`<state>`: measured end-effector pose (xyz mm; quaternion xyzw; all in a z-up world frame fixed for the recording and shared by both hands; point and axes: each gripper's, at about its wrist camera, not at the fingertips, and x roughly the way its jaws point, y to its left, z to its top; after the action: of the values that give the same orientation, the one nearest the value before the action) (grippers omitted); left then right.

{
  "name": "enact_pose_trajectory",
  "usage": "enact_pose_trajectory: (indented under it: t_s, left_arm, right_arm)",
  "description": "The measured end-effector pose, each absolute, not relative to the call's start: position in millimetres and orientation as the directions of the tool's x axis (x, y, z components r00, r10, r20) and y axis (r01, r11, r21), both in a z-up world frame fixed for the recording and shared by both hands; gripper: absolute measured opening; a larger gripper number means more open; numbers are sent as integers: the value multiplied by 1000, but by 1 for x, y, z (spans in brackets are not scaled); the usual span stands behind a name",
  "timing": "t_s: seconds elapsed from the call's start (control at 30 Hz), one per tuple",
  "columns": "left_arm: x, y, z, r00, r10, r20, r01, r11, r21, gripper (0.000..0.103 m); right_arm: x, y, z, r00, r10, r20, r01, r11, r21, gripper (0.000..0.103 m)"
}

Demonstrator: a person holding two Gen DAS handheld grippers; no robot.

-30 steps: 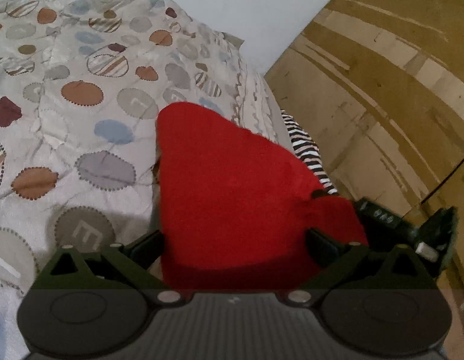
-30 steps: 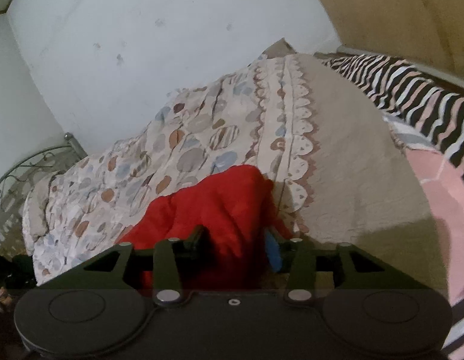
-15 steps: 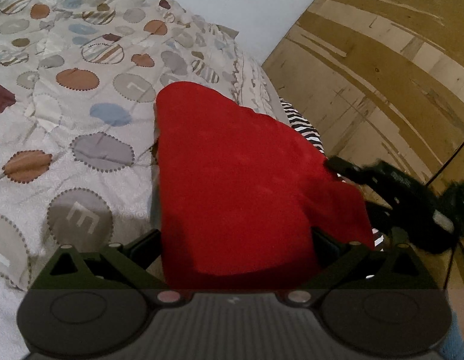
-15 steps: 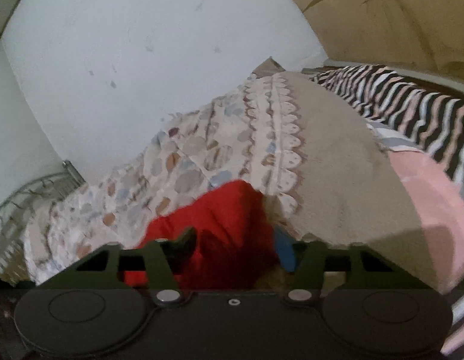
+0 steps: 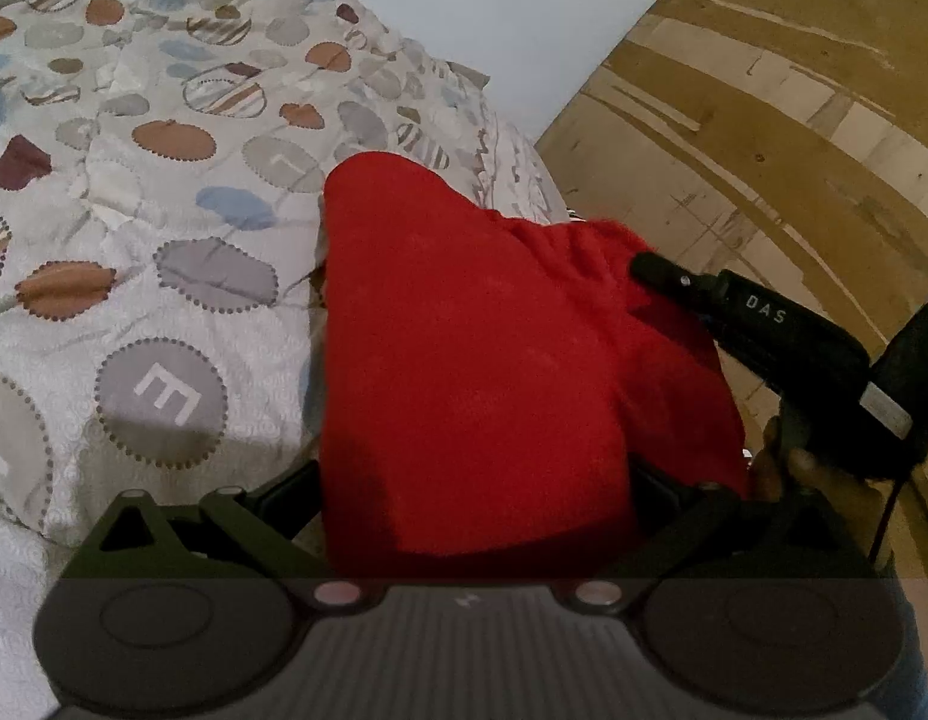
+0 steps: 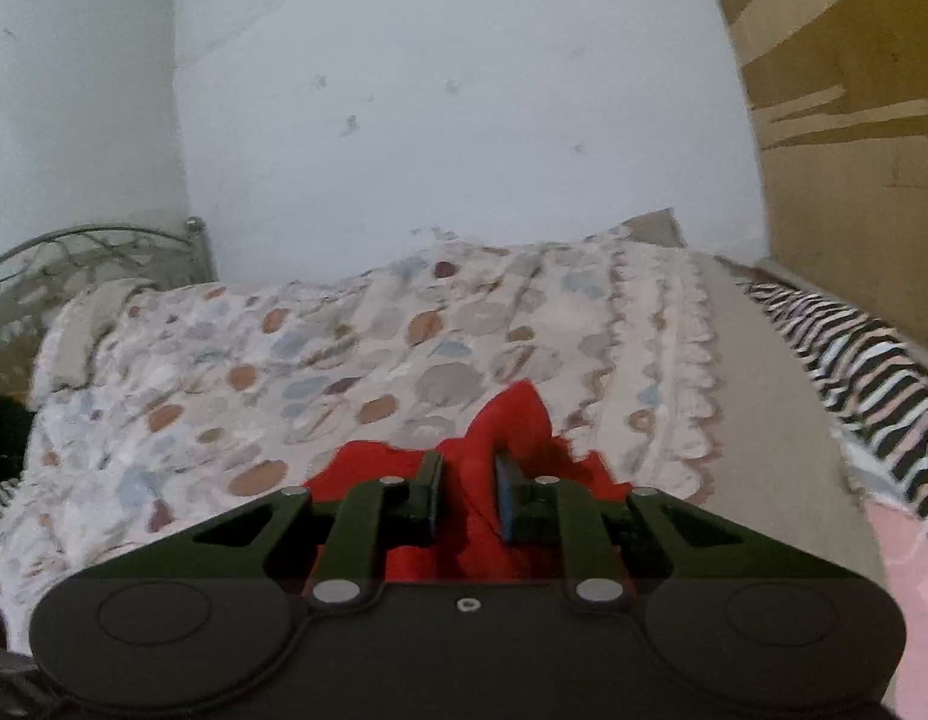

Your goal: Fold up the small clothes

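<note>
A small red garment lies on the patterned bedspread, draped over my left gripper. The left jaws stand wide apart and the cloth hides the fingertips. My right gripper has its jaws close together on a bunched fold of the red garment and holds it above the bedspread. The right gripper also shows in the left wrist view, gripping the garment's right edge.
The bedspread covers the bed up to a white wall. A zebra-striped cloth lies along the bed's right side by a wooden panel. A metal bed frame stands at the far left.
My right gripper has closed on the garment's right edge and lifted it up and over toward the left. The left gripper has stayed under the cloth.
</note>
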<state>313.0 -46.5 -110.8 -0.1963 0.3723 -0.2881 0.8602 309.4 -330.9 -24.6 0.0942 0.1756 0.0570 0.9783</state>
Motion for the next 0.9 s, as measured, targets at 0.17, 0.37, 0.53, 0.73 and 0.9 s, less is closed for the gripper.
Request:
enact_pose_trajectory:
  t_s: [0.17,0.37,0.53,0.73,0.9]
  left_arm:
    - [312,-52,-109,557,-634,-537,364,767,-528,103]
    - [310,-54,-109,564,-626,-539,361,774,-520,103]
    - [312,-54,-107,561,-622,-546,357,777,-518,103]
    - [312,-55,-106,558,-617,-555,363,783,-504,103]
    - [312,-55,-105,556,-617,-557,366,784,-502,103]
  right_arm:
    - [320,-371,-46,901,93,-423,59,941,332,27]
    - [309,-388,-53,908,106,-406,79,907,414,58]
    - [326,-392,-52,883,202,-425,32,876,482,80]
    - [341,-392,-81,850,187,-492,87,872,482,78]
    - [337,-398,-92,854,203,-479,93,847,524,78]
